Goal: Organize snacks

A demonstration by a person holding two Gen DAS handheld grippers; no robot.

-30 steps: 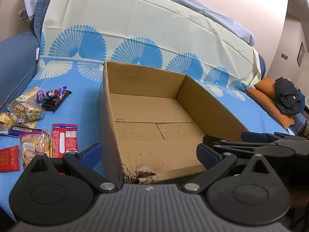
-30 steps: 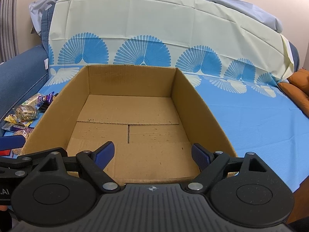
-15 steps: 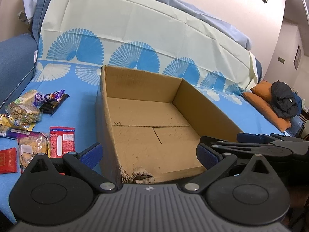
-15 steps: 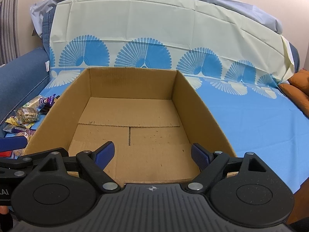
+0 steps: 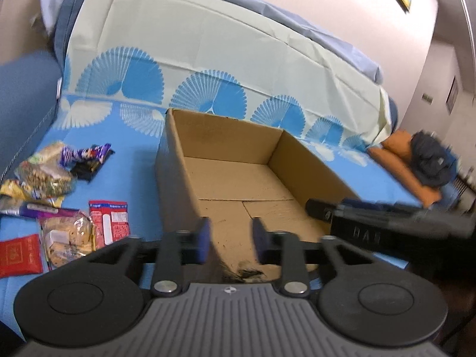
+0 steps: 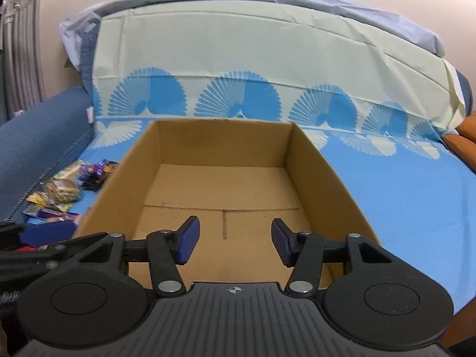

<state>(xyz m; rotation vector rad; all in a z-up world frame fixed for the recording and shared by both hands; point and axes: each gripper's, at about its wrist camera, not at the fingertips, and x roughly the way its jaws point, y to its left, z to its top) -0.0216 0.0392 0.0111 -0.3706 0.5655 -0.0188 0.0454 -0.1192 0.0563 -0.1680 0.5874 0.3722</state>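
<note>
An open cardboard box [image 5: 238, 184] sits on a sofa covered with a blue sheet [image 5: 134, 178] printed with white fan shapes. The left claw [image 5: 229, 238] hovers over the box's near left corner, its blue pads parted by a modest gap and nothing between them. The right claw [image 6: 235, 241] hangs over the near edge of the same box, jaws spread wider and likewise holding nothing. Left of the box, apart from it, the snacks lie scattered on the sheet: a red-and-white packet [image 5: 109, 221] nearest the box wall, a clear bag of biscuits [image 5: 67, 242] just beside it, a flat red pouch [image 5: 19, 254] at the far left, and farther back a purple wrapper [image 5: 86, 153] and a bag of mixed nuts [image 5: 44, 175]. An orange cushion [image 5: 401, 160] with dark clothing on it lies at the sofa's right end.
</note>
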